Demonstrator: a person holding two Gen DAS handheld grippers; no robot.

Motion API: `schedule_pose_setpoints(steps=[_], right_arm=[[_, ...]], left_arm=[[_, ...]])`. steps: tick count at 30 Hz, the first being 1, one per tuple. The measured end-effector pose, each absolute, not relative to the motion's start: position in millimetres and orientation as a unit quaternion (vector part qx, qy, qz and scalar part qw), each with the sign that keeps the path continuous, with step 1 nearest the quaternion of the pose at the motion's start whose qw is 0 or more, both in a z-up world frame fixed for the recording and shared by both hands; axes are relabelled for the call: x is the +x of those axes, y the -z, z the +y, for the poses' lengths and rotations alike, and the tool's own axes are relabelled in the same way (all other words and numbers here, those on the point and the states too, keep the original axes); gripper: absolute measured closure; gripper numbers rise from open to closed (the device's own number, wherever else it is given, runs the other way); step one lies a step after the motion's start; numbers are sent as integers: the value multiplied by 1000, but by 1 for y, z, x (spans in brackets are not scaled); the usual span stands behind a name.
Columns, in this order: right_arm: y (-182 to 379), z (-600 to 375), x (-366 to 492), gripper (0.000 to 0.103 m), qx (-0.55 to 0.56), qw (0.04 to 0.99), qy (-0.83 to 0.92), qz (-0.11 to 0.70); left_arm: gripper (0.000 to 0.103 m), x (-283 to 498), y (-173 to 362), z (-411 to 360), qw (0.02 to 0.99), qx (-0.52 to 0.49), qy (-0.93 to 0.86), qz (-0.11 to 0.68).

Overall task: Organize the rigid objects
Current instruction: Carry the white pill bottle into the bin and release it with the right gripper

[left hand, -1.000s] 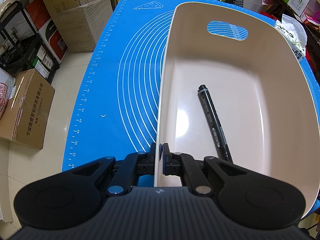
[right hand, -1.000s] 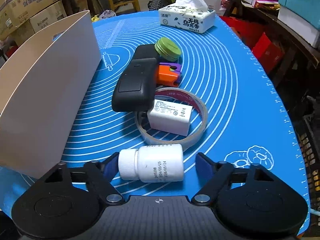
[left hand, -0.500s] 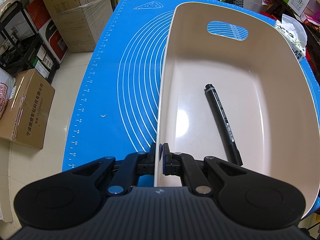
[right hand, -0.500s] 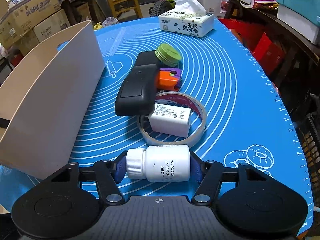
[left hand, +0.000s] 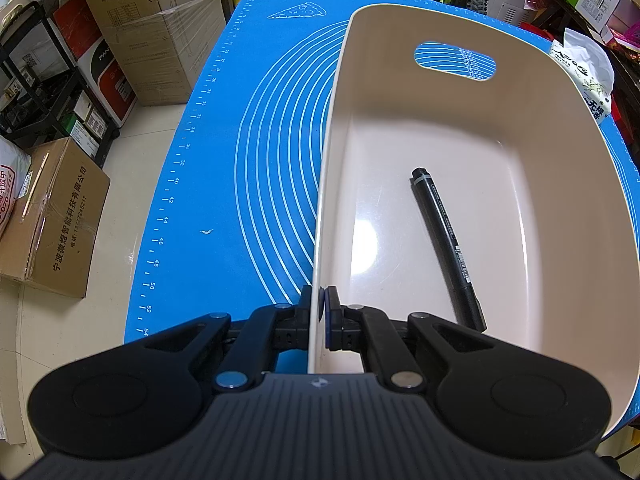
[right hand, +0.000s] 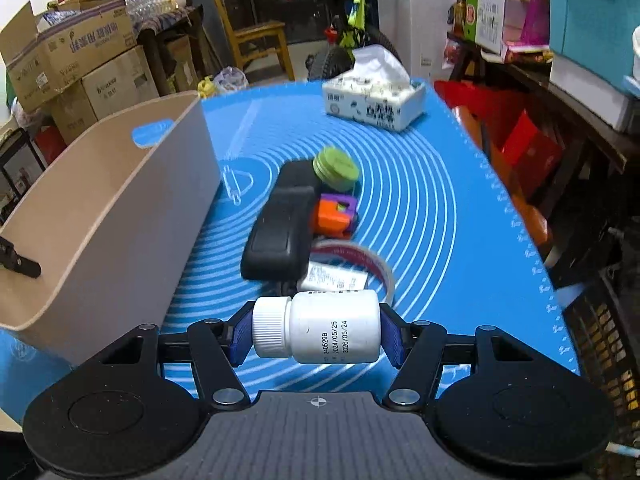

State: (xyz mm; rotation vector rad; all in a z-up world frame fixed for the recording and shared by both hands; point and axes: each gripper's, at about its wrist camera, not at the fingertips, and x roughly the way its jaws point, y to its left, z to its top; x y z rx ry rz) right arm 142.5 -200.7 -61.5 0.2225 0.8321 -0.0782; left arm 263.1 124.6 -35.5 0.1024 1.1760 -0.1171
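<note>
1. Stacked cardboard boxes on a pale tiled floor are seen beyond a blue mat printed with white arcs, in the left wrist view.
2. A beige bin with an oval handle hole is shown standing on the mat; a black marker is seen lying aslant on its floor.
3. The bin's near wall is clamped between the closed blue pads of the left gripper, one pad outside and one inside; the marker's lower end lies just right of the inner finger.
4. Cluttered shelves, a wooden chair and more boxes are seen behind the mat in the right wrist view.
5. A white pill bottle, ribbed cap to the left and printed dates on its side, is held crosswise by its ends in the right gripper, pads pressed on cap and base, clear of the mat.
6. The bin stands to the left; beyond the bottle lie a black case, tape roll, white adapter, orange block, green lid and tissue box.
</note>
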Motion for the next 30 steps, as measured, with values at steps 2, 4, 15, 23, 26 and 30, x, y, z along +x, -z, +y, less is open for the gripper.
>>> schedule_pose_setpoints(steps=[2,4,15,23,26,30], right_arm=[[56,-202,143,37,106,912,38,394],[50,-202,144,37,103,917,37,385],[8,-193,164,37,93,942,22,323],[-21,-164,195,37,85,954,-14,286],[-28,-148,210,37,80,956,-34,279],[-34,-128,226,37,72,957,-54,275]], left_arm=[[97,263,35,125,829,48,55,554],[97,263,35,125,829,48,55,554],[97,263,36,125,829,48,55,554],[97,263,36,124,829,48,55,554],[97,263,36,124,829,48,55,554],[97,264,36,124,829,48,55,554]])
